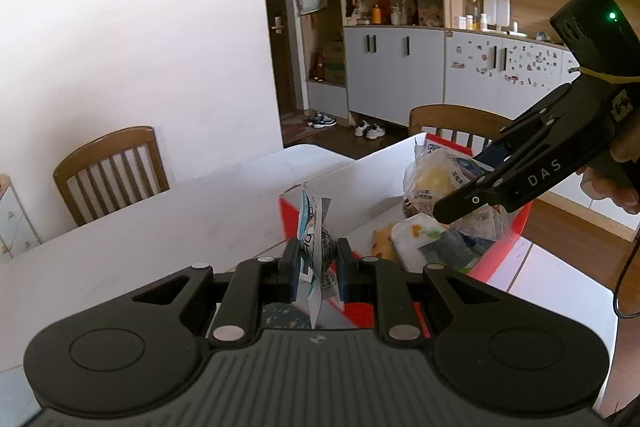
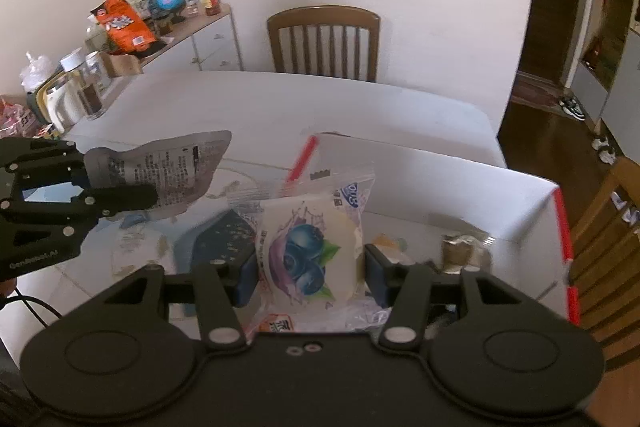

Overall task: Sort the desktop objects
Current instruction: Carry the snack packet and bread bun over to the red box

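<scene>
Above the white table [image 2: 280, 99], both claws carry snacks near the red and white box [image 1: 360, 171]. The left gripper [image 1: 318, 263] is nearly shut on a thin silver packet [image 1: 316, 239] — pinched flat. The right gripper [image 2: 308, 267] is partly open, squeezing a blueberry cake pack [image 2: 308, 251] on both sides. To do this well, I think each snack should hang right over its spot in the box before letting go — gently, no crushing.
</scene>
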